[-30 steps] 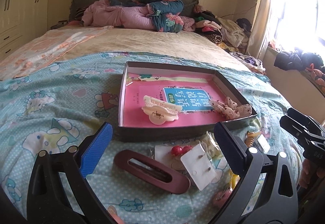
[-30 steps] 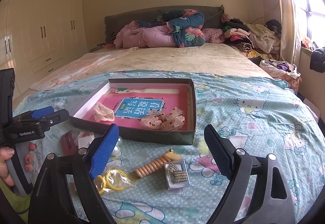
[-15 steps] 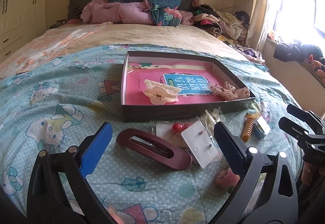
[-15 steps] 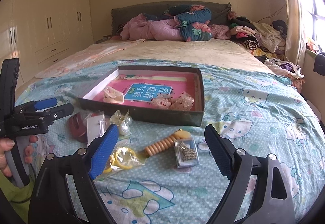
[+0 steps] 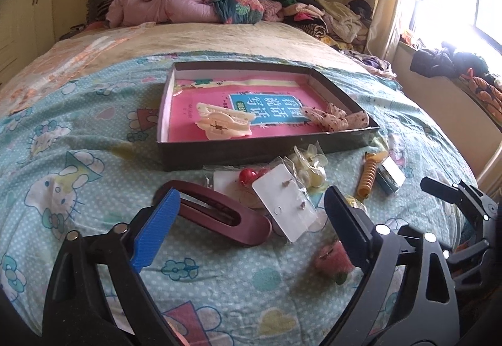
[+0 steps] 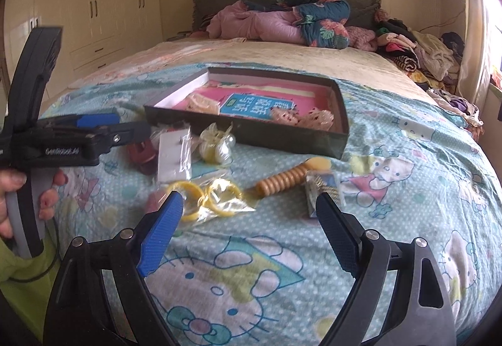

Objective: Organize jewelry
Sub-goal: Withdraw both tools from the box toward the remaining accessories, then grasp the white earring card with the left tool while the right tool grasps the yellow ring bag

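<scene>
A dark shallow box (image 5: 260, 154) (image 6: 251, 135) with a pink lining lies on the bed and holds a cream hair claw (image 5: 224, 125) and a spotted scrunchie (image 5: 335, 118). In front of it lie a maroon hair clip (image 5: 219, 215), a white earring card (image 5: 287, 203), red beads (image 5: 248, 176), bagged pearl pieces (image 6: 216, 145), yellow rings in a bag (image 6: 204, 198), an orange spiral clip (image 6: 288, 178) and a small clear case (image 6: 323, 186). My left gripper (image 5: 248, 220) is open above the maroon clip and card. My right gripper (image 6: 248, 229) is open, just short of the yellow rings.
The bed has a teal cartoon-print sheet (image 6: 408, 176). Pink and floral bedding (image 5: 194, 5) is piled at the headboard, clothes (image 5: 332, 16) at the right by the window. A pink soft item (image 5: 332, 259) lies near my left gripper. Wardrobes (image 6: 94, 16) stand on the left.
Both grippers have drawn back and lifted, so the box and loose items look farther away. Both stay open and empty. Nothing on the bed has moved.
</scene>
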Demonstrator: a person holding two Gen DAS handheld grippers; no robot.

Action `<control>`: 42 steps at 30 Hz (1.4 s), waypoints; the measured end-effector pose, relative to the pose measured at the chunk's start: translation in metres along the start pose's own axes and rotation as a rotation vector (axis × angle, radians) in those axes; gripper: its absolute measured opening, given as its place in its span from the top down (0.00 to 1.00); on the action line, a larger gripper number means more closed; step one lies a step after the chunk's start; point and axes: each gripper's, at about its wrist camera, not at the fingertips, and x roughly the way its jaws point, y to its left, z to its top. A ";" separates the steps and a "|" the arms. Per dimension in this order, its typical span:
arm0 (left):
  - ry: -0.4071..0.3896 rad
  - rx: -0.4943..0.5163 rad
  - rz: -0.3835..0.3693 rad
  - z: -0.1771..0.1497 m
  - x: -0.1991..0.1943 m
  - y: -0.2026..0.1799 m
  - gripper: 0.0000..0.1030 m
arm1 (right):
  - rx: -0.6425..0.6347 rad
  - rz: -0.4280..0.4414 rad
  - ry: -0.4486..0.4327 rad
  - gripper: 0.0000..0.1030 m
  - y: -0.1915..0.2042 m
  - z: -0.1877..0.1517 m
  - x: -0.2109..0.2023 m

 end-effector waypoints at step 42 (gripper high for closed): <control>0.172 -0.010 -0.131 0.001 0.051 -0.031 0.65 | -0.046 -0.047 0.028 0.99 -0.005 -0.014 0.031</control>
